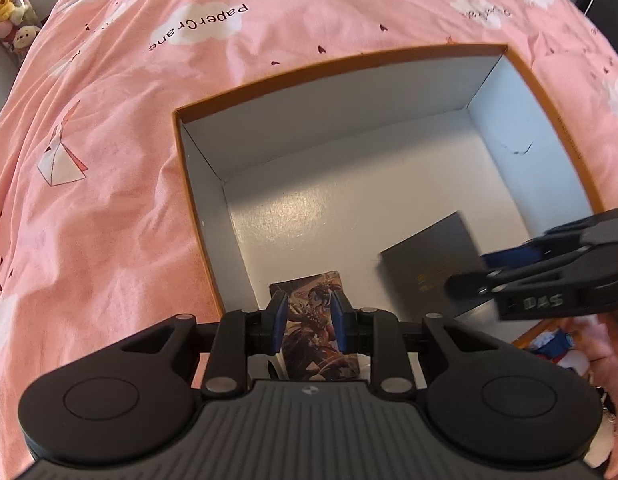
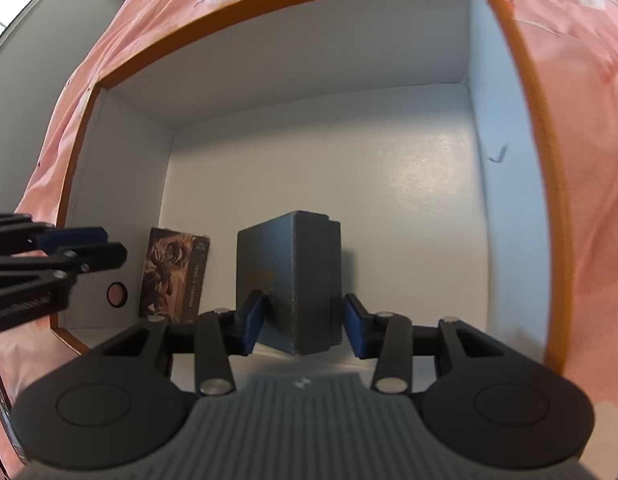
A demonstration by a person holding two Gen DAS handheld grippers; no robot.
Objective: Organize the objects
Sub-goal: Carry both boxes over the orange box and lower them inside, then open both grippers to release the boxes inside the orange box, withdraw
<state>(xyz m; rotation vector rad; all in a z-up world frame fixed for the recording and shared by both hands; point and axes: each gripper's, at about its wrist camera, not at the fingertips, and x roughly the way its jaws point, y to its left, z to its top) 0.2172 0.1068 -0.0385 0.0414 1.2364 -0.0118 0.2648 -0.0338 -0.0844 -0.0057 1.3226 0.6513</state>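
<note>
A big cardboard box [image 1: 329, 66] with an orange rim and a white inside rests on a pink bedsheet. Inside it, an illustrated card box [image 1: 309, 344] stands near the left wall [image 2: 173, 272]. My left gripper [image 1: 309, 300] hovers above it with the blue pads apart and off the card box; the right wrist view shows it from the side [image 2: 115, 246]. A dark grey box [image 2: 289, 272] with gold print stands upright between the pads of my right gripper [image 2: 304, 304]. A gap shows at the right pad, so the jaws are open. The left wrist view also catches the grey box [image 1: 421, 264] and the right gripper [image 1: 469, 270].
The pink sheet [image 1: 109, 120] with cloud prints surrounds the box on all sides. Plush toys [image 1: 9, 8] sit at the far left corner. A round hole [image 2: 117, 294] marks the box's near-left wall. Much of the box floor [image 2: 349, 184] is bare.
</note>
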